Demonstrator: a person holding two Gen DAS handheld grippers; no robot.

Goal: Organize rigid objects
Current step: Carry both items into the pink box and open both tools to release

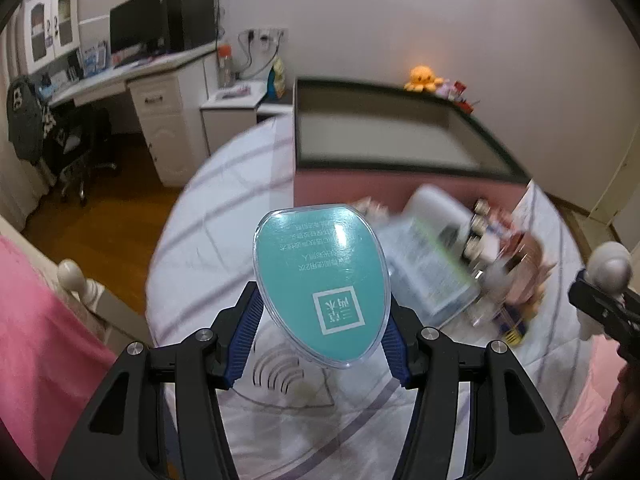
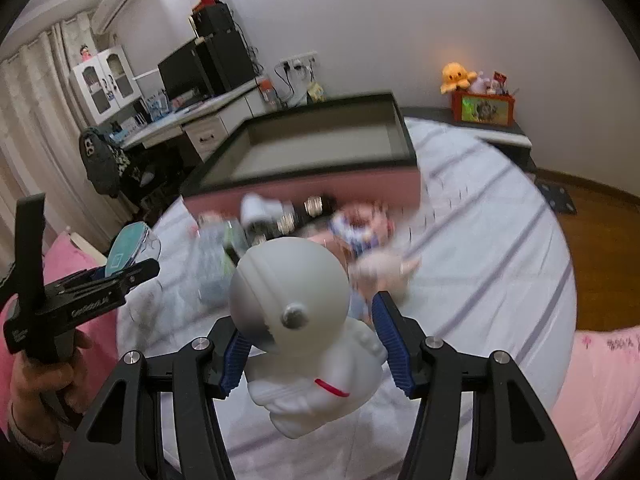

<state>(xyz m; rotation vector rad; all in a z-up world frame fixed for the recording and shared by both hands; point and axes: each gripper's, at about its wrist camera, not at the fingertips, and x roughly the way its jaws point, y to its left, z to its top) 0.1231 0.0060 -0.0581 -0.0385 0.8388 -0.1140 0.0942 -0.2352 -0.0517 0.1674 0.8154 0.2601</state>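
My left gripper [image 1: 320,316] is shut on a teal oval case with a clear rim [image 1: 322,284], held above the bed; it also shows in the right wrist view [image 2: 124,252]. My right gripper [image 2: 310,334] is shut on a white astronaut figure [image 2: 304,320], whose head shows at the right edge of the left wrist view [image 1: 610,266]. A blurred pile of items lies on the striped bedsheet ahead: a clear box [image 1: 432,256], batteries [image 1: 478,224] and small toys [image 2: 360,228]. Behind the pile stands a large pink box with a dark rim [image 1: 400,92], also in the right wrist view [image 2: 304,182], open on top.
A pink blanket [image 1: 40,340] covers the bed's near side. A desk with a monitor [image 1: 140,24], drawers and a chair stands at the far left. An orange plush octopus [image 2: 456,76] sits on a shelf by the wall. Wooden floor lies on both sides of the bed.
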